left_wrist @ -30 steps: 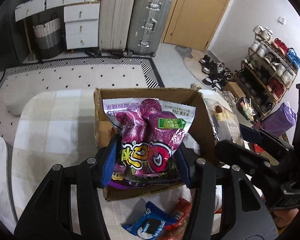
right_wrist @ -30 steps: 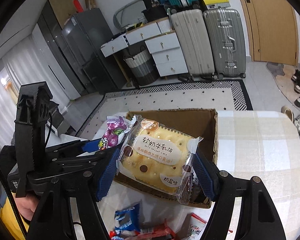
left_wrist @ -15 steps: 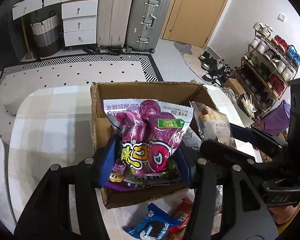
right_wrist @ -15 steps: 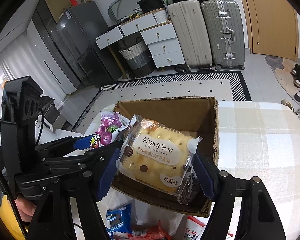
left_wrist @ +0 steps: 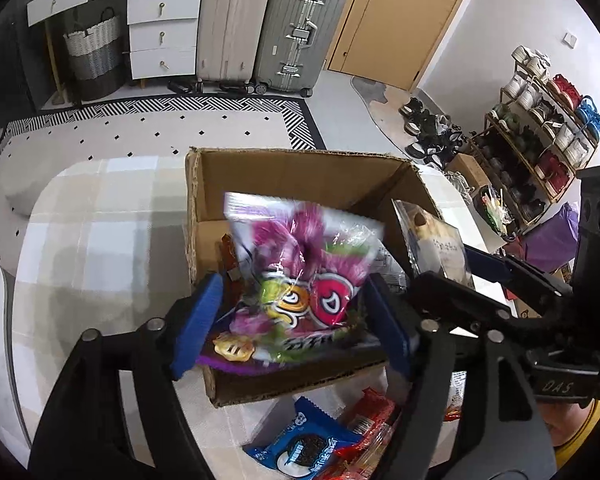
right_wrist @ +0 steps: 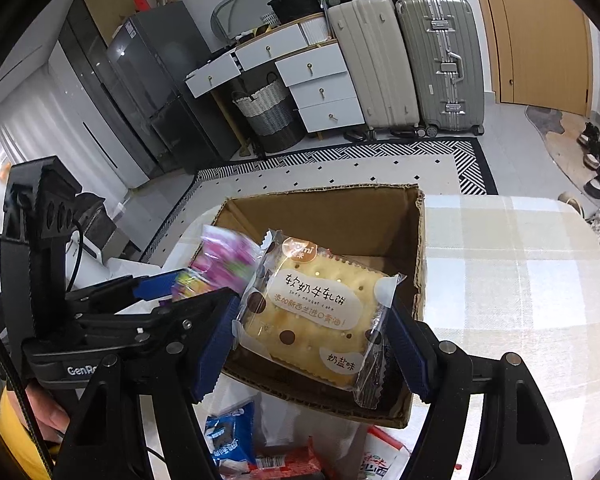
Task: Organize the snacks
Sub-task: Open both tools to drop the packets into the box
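An open cardboard box (left_wrist: 204, 208) (right_wrist: 420, 248) stands on the checked table. My left gripper (left_wrist: 296, 320) is over the box's near edge with its blue pads spread wide; the purple snack bag (left_wrist: 300, 280) is blurred between them, dropping into the box. It also shows blurred in the right wrist view (right_wrist: 224, 260). My right gripper (right_wrist: 312, 344) is shut on a soft nougat cracker pack (right_wrist: 316, 312) and holds it over the box's near side. That pack shows edge-on in the left wrist view (left_wrist: 432, 244).
A blue cookie pack (left_wrist: 304, 444) (right_wrist: 228, 436) and red snack packs (left_wrist: 372, 412) (right_wrist: 288, 460) lie on the table (left_wrist: 80, 240) in front of the box. Some snacks lie inside the box. Suitcases (left_wrist: 260, 20), drawers and a shoe rack (left_wrist: 540, 128) stand beyond.
Both grippers moved forward over the box. My left gripper opened and let go of the purple bag, which is now falling. The right gripper still holds the cracker pack.
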